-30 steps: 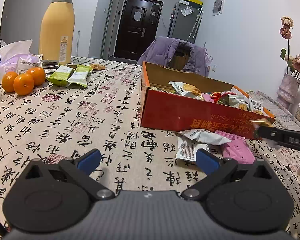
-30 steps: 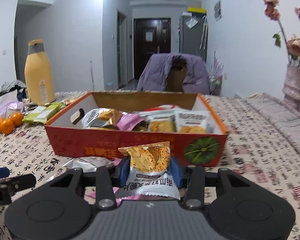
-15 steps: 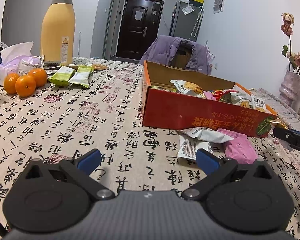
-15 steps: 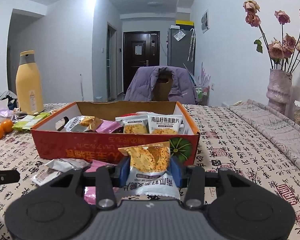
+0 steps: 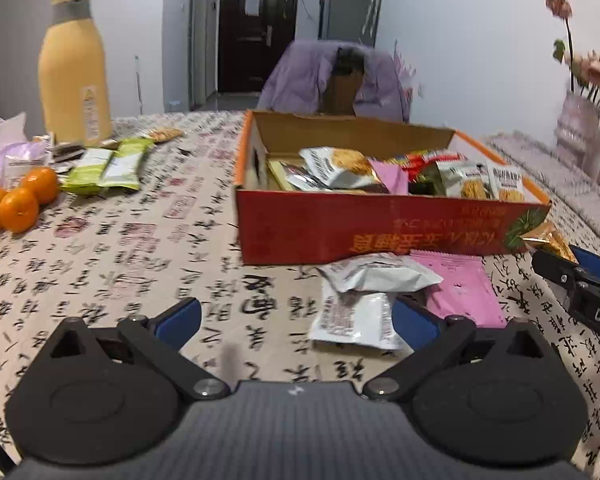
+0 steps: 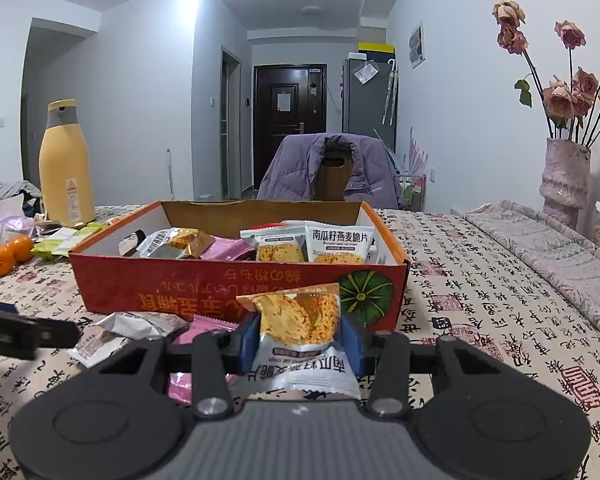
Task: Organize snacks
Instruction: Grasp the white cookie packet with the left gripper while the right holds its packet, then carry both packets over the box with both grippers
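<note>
Tabletop: right gripper (image 6: pixel 300 338) clamping oat-crisp packet (image 6: pixel 300 320)

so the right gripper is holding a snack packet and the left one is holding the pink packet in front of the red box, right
Not quite. The right gripper is shut on the snack packet, but the left gripper is open and holds nothing. The left wrist view shows the pink packet lying on the table in front of the red box.

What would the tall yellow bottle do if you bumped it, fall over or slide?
The yellow bottle would probably tip rather than slide: it stands tall and narrow on a soft tablecloth that likely grips its base. Its rounded body suggests it might roll once down. How heavy it is cannot be told, since nothing shows how full it is.
</note>
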The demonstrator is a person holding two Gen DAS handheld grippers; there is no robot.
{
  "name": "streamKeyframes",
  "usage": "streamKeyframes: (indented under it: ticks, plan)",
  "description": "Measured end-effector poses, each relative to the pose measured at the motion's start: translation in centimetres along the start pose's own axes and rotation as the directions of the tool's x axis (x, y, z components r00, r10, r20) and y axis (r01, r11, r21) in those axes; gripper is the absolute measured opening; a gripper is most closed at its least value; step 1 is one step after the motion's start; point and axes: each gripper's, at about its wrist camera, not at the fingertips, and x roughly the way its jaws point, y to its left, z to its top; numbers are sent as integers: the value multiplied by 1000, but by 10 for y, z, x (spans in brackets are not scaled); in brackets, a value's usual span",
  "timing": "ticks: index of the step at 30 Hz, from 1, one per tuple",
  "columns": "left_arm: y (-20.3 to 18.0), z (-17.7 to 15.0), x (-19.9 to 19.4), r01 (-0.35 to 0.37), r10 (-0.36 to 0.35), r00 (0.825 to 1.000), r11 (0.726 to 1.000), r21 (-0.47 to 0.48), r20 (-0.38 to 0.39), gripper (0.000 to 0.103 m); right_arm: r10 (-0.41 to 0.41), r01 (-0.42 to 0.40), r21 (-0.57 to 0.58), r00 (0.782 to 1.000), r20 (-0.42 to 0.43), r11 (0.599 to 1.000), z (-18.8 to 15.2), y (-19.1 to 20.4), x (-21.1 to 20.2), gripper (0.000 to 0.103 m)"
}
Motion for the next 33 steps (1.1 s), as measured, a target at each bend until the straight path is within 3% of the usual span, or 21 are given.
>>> streamKeyframes:
  ticks: [9, 18, 19, 22, 29, 33]
  plan:
    - [-30, 7, 31, -34, 37, 996, 999, 40, -83, 102, 14, -14, 24, 1000, 0, 1000, 0, -5, 0, 43]
    - [-43, 3, 48, -23, 30, 993, 997, 69, -115, 76, 32, -32, 28, 999, -2, 999, 0, -5, 2, 43]
    - [-44, 2, 47, -21, 30, 994, 997, 78, -109, 73, 33, -32, 28, 999, -2, 999, 0, -5, 2, 43]
    - [-50, 1, 44, 17, -8, 996, 994, 104, -90, 47, 35, -35, 29, 999, 0, 999, 0, -5, 2, 43]
    - [-51, -4, 30, 23, -20, 999, 995, 100, -37, 41, 36, -36, 31, 999, 2, 999, 0, -5, 2, 43]
    - [-48, -8, 9, 26, -30, 999, 994, 103, 38, 41, 38, -38, 29, 999, 9, 999, -1, -4, 1, 43]
